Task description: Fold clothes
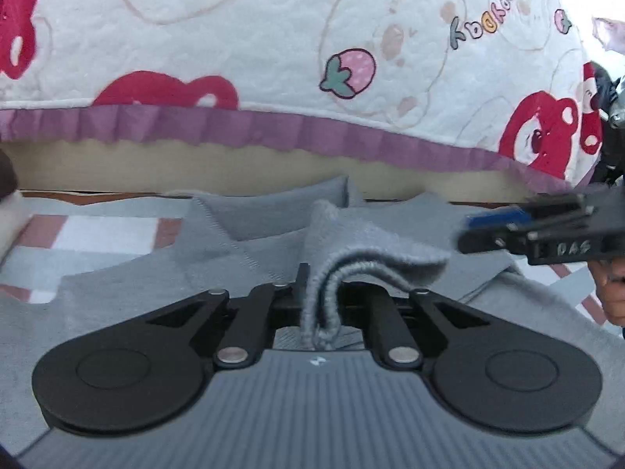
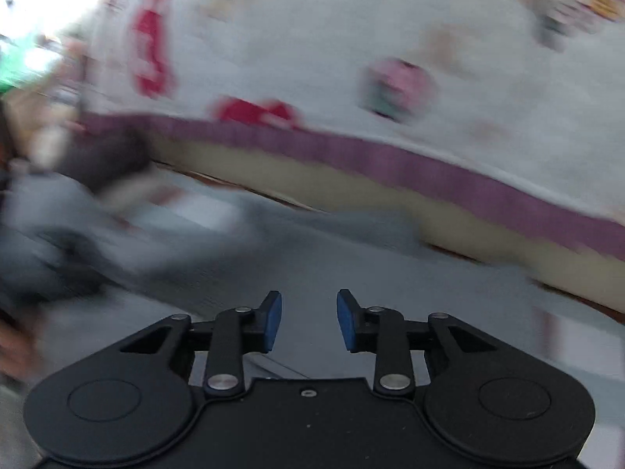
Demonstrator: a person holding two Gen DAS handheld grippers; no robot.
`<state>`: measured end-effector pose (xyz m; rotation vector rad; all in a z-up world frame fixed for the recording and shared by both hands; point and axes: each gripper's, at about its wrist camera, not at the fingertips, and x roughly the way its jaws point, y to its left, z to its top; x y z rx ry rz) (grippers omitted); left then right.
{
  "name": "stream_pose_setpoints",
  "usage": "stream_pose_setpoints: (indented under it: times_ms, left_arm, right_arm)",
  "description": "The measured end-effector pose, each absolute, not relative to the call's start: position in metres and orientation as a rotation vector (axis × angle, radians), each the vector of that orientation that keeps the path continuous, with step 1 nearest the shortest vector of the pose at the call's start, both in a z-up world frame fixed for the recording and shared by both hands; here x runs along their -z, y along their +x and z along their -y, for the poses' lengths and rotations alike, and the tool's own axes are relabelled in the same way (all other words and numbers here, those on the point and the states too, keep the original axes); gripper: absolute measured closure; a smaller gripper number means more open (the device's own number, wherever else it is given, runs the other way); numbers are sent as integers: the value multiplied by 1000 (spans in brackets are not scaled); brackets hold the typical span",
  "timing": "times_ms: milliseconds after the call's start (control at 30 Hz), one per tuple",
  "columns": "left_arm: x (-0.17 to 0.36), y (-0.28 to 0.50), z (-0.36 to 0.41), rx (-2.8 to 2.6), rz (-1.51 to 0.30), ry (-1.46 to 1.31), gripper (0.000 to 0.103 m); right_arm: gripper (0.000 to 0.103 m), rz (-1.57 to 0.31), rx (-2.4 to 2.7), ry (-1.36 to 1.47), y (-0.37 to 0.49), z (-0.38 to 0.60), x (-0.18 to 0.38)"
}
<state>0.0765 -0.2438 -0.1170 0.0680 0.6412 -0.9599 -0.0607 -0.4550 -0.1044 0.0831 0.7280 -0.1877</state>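
Between the jaws of the left gripper [image 1: 318,305], a bunched fold of the grey knit garment [image 1: 250,242] is pinched, its ribbed edge hanging down over the gripper's body. The jaws are pressed together on that cloth. The rest of the garment is spread flat ahead of this gripper and to both sides, over a checked cloth [image 1: 97,234], and it reaches as far as the bed edge, where a quilt [image 1: 273,39] with a purple frill hangs over.

To the right of the left gripper and just ahead of it, the right gripper [image 2: 308,320] is seen side-on; in its own blurred view its blue pads [image 2: 273,320] are spread apart with nothing between them, and grey cloth lies below and ahead.

The step in hand is judged to be taking a second hold. It would be done well if the open jaws were lowered onto one clean edge beside the held fold, so that only the intended layers are caught, and the cloth were kept taut between both grips before anything is lifted.

The garment's long axis seems to run across the left gripper's view, from side to side, though which end is the neck cannot be told.
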Motion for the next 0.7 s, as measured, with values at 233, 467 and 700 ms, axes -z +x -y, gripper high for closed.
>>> stream_pose_setpoints:
  times_ms: [233,467,700]
  left_arm:
    - [121,102,230,890,-749,-92,96]
    - [138,120,228,858,-823,-84,96]
    - [141,123,224,822,-818,-80,96]
  right_arm:
    - [67,-944,494,-110,-108,507,158]
    - [68,-929,553,23,-117,541,170]
    - [61,-851,525,183,-112,555,172]
